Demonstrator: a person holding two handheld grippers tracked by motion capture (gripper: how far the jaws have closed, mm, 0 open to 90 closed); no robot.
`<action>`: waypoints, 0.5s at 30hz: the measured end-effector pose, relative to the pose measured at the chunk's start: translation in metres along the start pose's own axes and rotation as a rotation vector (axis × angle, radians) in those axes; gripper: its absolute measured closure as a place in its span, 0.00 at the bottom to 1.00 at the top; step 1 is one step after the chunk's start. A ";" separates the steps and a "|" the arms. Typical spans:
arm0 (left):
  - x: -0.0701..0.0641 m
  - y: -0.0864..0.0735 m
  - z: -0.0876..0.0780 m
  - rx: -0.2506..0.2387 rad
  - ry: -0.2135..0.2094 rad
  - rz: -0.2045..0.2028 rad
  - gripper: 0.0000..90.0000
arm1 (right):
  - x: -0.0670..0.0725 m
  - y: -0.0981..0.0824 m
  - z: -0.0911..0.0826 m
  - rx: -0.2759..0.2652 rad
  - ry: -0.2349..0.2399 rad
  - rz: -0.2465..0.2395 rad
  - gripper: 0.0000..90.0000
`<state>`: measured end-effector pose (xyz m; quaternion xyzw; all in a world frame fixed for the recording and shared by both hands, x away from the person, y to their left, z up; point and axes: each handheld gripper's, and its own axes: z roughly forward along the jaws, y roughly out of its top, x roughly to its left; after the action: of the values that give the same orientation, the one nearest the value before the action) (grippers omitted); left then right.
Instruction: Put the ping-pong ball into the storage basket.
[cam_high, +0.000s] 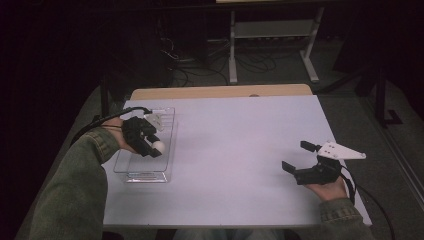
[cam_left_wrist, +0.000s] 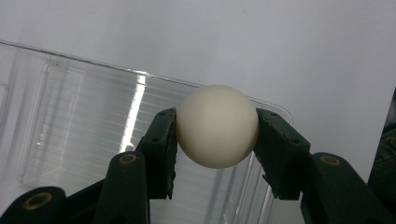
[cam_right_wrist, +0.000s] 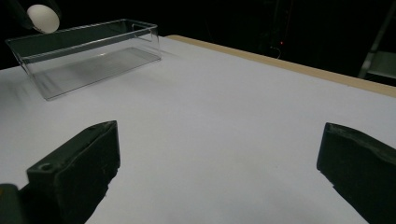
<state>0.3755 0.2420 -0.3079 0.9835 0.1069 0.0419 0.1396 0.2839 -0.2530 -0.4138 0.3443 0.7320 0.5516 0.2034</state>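
A small white ball (cam_left_wrist: 217, 126) sits clamped between the two black jaws of my left gripper (cam_high: 155, 148), held just above the clear plastic tray (cam_high: 168, 150) at the table's left side. From the right gripper view the ball (cam_right_wrist: 43, 18) hangs over the tray (cam_right_wrist: 84, 58) at far upper left. My right gripper (cam_high: 296, 156) rests low over the table near the right edge, jaws spread wide with nothing between them.
A white table top (cam_high: 235, 145) with a wooden far edge (cam_high: 220, 92) lies between the two grippers. A metal stand (cam_high: 272, 35) and cables lie on the dark floor beyond the table.
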 end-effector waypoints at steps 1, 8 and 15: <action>0.000 0.000 0.001 -0.002 -0.002 -0.003 0.57 | 0.000 0.000 0.000 0.000 0.000 -0.001 0.00; 0.002 -0.004 0.015 0.008 -0.022 -0.014 0.57 | 0.000 0.000 0.001 0.002 0.000 -0.001 0.00; 0.001 -0.005 0.021 0.008 -0.033 -0.021 0.56 | 0.000 0.000 0.001 0.003 0.000 -0.003 0.00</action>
<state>0.3779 0.2415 -0.3296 0.9834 0.1152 0.0239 0.1380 0.2842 -0.2526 -0.4142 0.3436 0.7332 0.5503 0.2037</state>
